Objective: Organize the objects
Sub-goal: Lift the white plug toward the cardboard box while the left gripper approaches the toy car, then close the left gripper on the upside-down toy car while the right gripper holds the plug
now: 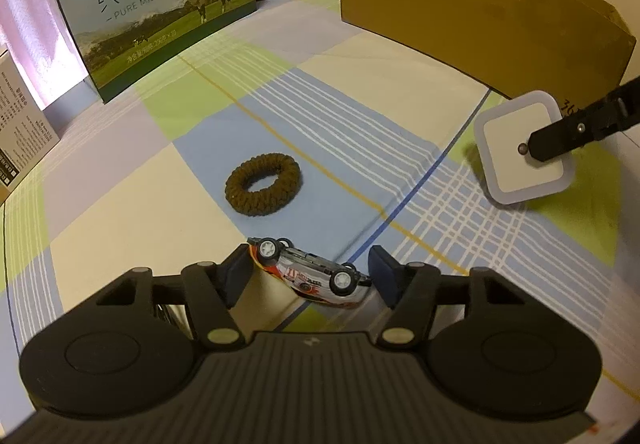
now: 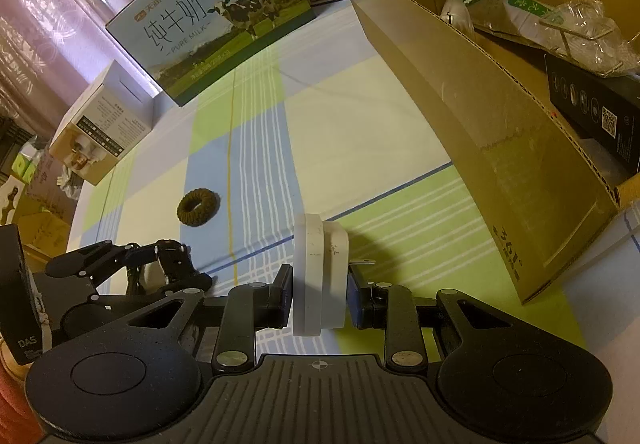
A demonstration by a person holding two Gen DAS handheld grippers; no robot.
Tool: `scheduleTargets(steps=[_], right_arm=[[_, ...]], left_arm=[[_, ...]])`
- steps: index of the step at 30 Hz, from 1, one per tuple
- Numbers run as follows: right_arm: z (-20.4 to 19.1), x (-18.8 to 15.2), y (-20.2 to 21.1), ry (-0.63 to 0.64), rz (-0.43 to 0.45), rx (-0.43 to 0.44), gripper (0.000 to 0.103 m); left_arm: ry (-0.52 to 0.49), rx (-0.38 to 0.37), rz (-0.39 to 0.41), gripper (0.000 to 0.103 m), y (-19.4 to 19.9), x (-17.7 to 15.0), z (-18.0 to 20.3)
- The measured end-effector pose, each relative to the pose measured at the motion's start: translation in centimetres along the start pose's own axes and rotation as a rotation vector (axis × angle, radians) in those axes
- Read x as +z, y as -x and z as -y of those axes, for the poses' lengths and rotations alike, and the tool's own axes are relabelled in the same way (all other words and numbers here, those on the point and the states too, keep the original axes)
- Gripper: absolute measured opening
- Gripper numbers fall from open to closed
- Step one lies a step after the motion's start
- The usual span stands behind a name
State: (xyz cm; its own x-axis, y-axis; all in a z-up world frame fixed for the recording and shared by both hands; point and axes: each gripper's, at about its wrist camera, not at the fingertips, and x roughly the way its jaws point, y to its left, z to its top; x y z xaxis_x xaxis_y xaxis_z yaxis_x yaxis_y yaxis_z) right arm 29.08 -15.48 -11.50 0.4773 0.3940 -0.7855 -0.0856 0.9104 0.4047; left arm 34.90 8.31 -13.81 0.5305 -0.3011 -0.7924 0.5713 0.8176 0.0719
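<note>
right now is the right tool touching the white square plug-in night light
Touching: in the right wrist view both pads of the right tool press the white square plug-in night light, clamped between them.

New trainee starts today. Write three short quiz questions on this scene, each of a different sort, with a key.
1. True or false: the right gripper holds the brown hair tie.
2. Which item lies between the left gripper's fingers? A) toy car B) milk carton C) white square device
3. Fill in: the open cardboard box already holds a black box and some clear ____ packaging.

Key: 1 false; 2 A; 3 plastic.
</note>
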Motion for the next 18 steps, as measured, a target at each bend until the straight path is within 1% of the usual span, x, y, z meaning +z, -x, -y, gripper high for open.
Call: scheduleTargets(steps=[10,15,18], right_arm=[[-0.1,-0.1,0.0,0.011,0.0,-0.008,0.024],[-0.3,-0.5,0.6,0.017,0.008,0.003,0.024],[-0.5,-0.6,1.0,0.021,0.015,0.01,0.024]], left_arm=[[0.068,0.015,-0.032,0.06,1.7,-0.2,0.3],[0.124,0.023,-0.039,0.06,2.9,-0.2,0.1],[0.14,0.034,-0.04,0.06,3.6,-0.3,0.3]])
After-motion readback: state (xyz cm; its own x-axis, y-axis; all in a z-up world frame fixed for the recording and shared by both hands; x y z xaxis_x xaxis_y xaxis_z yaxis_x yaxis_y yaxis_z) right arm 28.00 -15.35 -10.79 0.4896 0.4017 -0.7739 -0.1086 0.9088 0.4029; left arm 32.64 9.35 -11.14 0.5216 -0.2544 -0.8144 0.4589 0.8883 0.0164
